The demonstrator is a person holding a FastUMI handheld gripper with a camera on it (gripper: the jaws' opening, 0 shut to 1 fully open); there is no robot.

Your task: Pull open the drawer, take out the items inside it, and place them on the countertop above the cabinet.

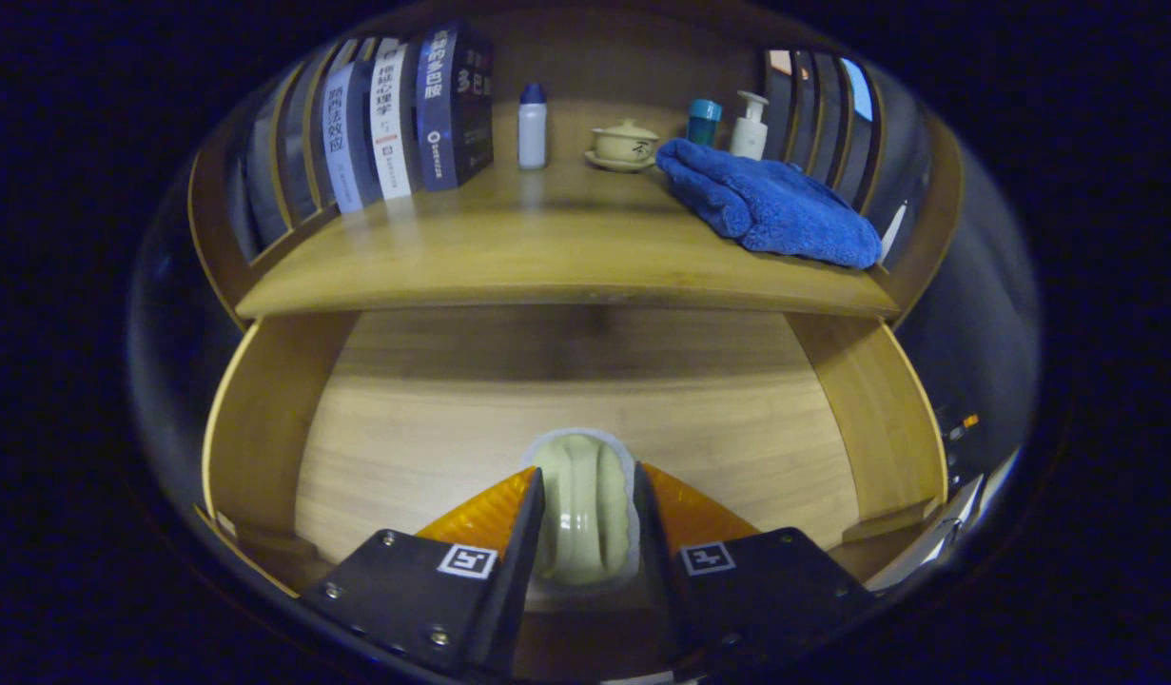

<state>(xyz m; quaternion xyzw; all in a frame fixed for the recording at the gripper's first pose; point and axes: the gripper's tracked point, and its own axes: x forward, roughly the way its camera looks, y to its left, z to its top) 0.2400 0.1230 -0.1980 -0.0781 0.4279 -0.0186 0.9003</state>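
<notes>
Retrieval step: tool [585, 514] clamped on pale green glossy ridged item [582, 504] inside open wooden drawer [262, 419]. Next: lift clear, carry to wooden worktop [509, 257], likely beside blue towel [770, 205].

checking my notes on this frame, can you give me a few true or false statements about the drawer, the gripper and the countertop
1. The drawer is pulled open. True.
2. The gripper is open with nothing between its fingers. False: both fingers press on a pale green item.
3. A blue towel lies on the countertop. True.
4. The books lie flat in the drawer. False: they stand upright on the countertop.
5. A lidded cup sits beside the towel. True.
</notes>
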